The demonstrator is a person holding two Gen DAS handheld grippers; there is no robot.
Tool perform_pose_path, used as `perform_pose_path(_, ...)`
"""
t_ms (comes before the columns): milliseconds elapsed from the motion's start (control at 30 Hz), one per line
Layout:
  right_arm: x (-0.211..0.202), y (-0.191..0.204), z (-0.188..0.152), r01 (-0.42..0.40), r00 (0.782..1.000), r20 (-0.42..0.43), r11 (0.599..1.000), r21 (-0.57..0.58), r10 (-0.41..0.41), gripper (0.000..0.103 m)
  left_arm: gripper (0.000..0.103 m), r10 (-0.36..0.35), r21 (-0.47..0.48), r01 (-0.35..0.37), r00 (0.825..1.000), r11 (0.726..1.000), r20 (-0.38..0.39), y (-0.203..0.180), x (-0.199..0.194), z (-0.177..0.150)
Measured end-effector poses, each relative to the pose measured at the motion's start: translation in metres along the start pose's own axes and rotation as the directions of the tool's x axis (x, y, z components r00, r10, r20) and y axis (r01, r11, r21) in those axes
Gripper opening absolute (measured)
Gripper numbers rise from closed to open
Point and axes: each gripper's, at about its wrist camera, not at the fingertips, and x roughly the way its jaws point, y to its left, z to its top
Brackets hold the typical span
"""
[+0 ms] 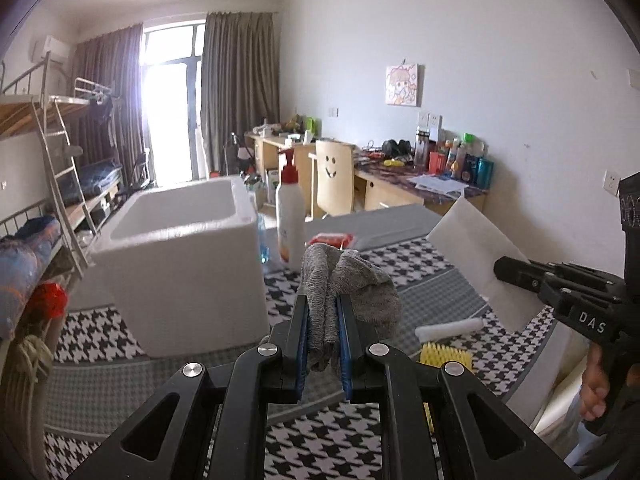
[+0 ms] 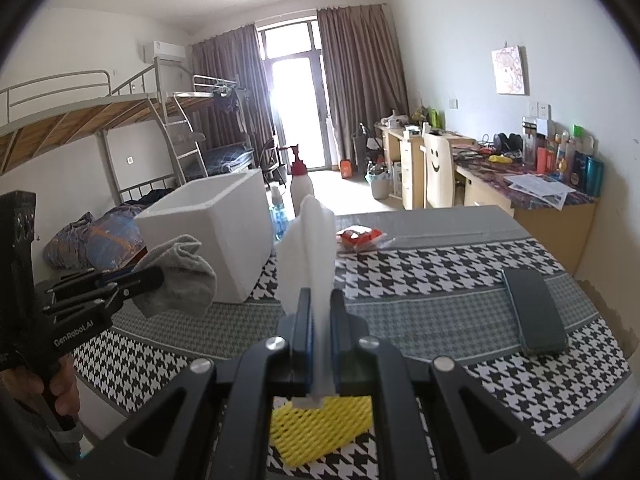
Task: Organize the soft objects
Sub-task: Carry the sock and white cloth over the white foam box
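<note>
My left gripper (image 1: 323, 300) is shut on a grey sock (image 1: 352, 280), which bunches up above the fingertips; the same sock (image 2: 180, 272) and gripper (image 2: 156, 276) show at the left of the right wrist view. My right gripper (image 2: 320, 300) is shut on a thin white foam sheet (image 2: 306, 248) that stands up between its fingers; in the left wrist view that sheet (image 1: 476, 264) hangs from the right gripper (image 1: 500, 270) at the right. An open white foam box (image 1: 180, 256) (image 2: 224, 228) stands on the table, left of both grippers and beyond them.
On the houndstooth cloth (image 2: 420, 268) lie a yellow foam net (image 2: 320, 428), a white roll (image 1: 448, 330), a red packet (image 2: 360, 238) and a dark phone (image 2: 536, 312). A pump bottle (image 1: 290, 216) stands beside the box. Bunk beds (image 2: 100, 120) at left, desks (image 2: 520, 184) at right.
</note>
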Motion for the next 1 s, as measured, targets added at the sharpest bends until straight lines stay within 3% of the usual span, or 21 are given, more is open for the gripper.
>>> perform_pose_path(1000,0.018,0.009,0.052,-0.008,0.997,0.078,1.000,-0.009,0.008,0.010,0.014,0.041,0.008,-0.043,0.992,0.999,0.119,0.014,0.007,0.062)
